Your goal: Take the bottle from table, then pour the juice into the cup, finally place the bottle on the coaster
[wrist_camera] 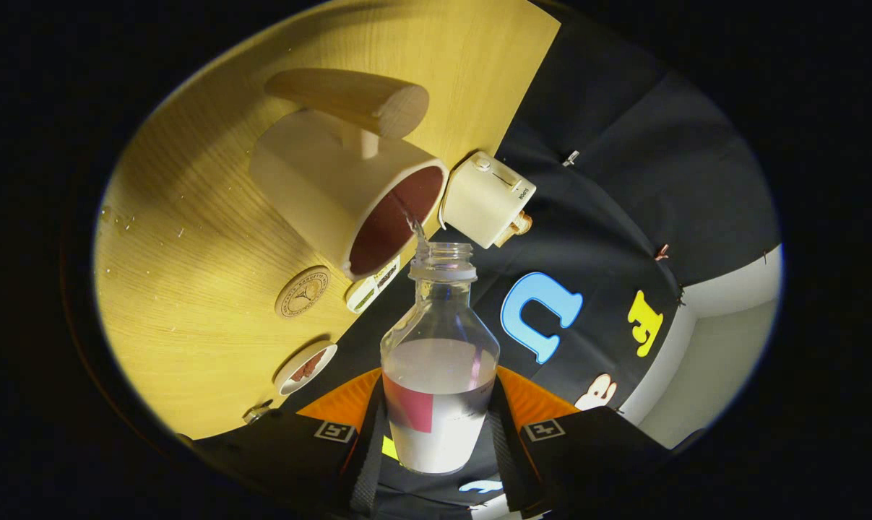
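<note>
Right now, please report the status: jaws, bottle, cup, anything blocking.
Jaws shut on bottle, gripper tilted. Thin stream running from bottle mouth into cup. Coaster beside cup, bare. Nothing blocking the pour.

Bottle: clear plastic, cap off, label round lower body, pale liquid filling lower part; held between fingers of tongs, both pressing its sides; mouth points away from tongs toward cup.
Thin stream leaves mouth into cup.
Cup: cream outside, dark reddish inside, wooden handle, just beyond bottle mouth on surface.
Coaster: round, wooden, stamped emblem, flat on surface beside cup.
</note>
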